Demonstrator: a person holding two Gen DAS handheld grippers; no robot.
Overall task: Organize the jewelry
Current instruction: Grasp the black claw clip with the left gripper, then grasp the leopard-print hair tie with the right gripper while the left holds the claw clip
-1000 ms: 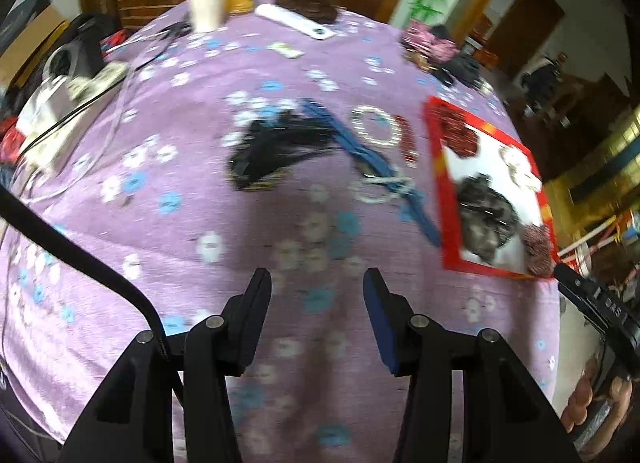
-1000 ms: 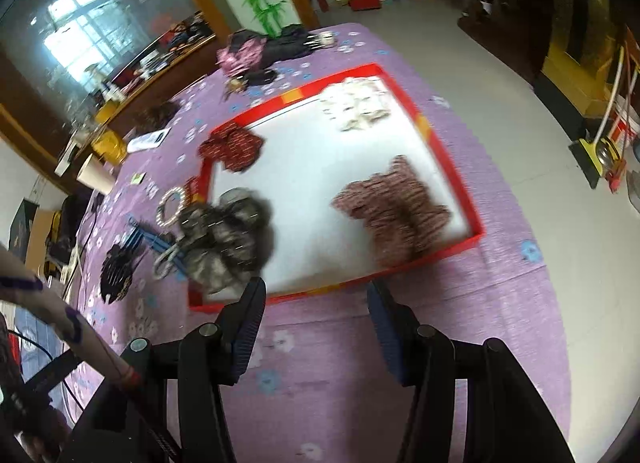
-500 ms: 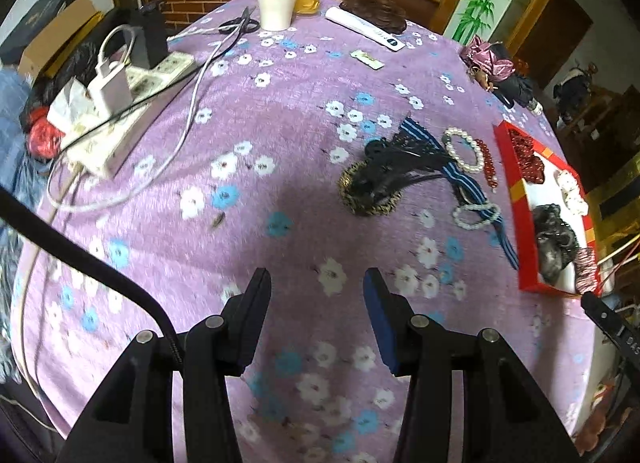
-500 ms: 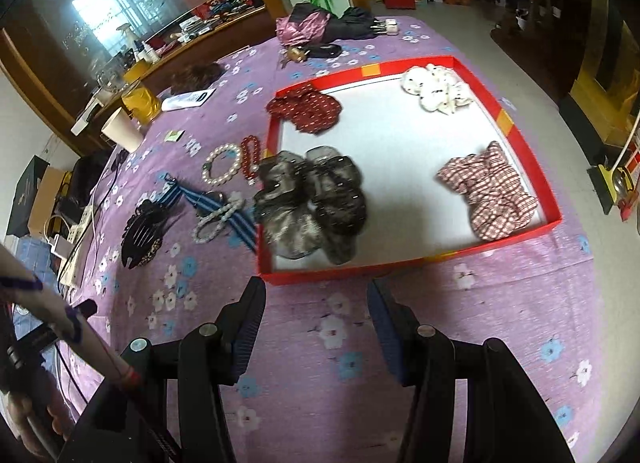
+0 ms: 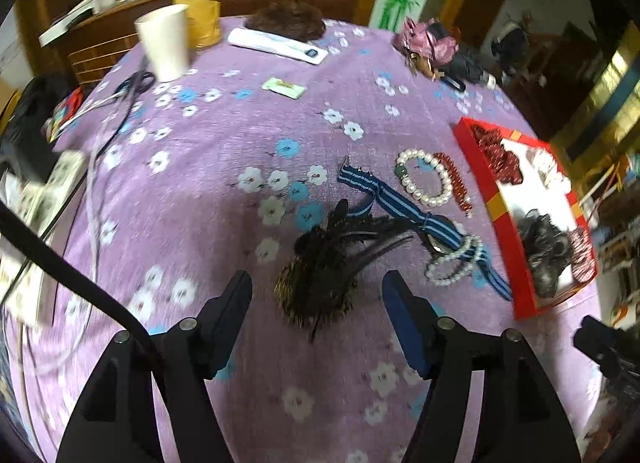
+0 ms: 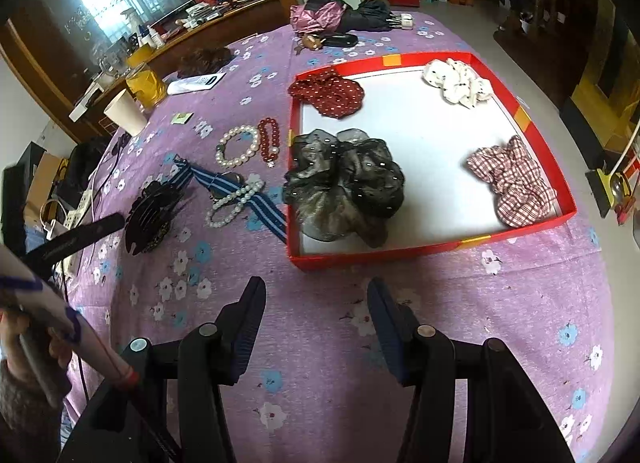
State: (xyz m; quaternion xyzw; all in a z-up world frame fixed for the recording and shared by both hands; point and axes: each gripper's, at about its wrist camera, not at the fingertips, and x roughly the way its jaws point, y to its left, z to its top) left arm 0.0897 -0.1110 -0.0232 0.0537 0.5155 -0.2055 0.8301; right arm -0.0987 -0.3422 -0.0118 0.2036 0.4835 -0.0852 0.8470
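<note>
1. your left gripper (image 5: 316, 295) has just been spreading its jaws and now stands open above the black feather hair clip (image 5: 320, 263). the clip lies on the purple cloth between the two tips, but nothing presses on it yet.

2. bring the tips down around the clip's rounded, gold-edged body at the near end. the thin feathers trailing to the right will likely slip or bend if you pinch them.

3. just right of the clip lies the blue striped ribbon (image 5: 400, 203), with a pearl bracelet (image 5: 454, 259) draped over it. the feather tips touch the ribbon, so lift straight up and slowly, or you may drag both along.

4. farther right, a second pearl bracelet (image 5: 424, 179) and a red bead bracelet (image 5: 454, 183) wait beside the red tray (image 6: 432, 249). leave them for later passes.

5. the tray already holds four scrunchies; the grey one (image 6: 344, 187) crowds the left wall, so aim for the bare white floor in the middle.

6. your right gripper (image 6: 316, 315) is spread and empty, hovering over the cloth just near of the tray. keep it clear of the left gripper's path.
</note>
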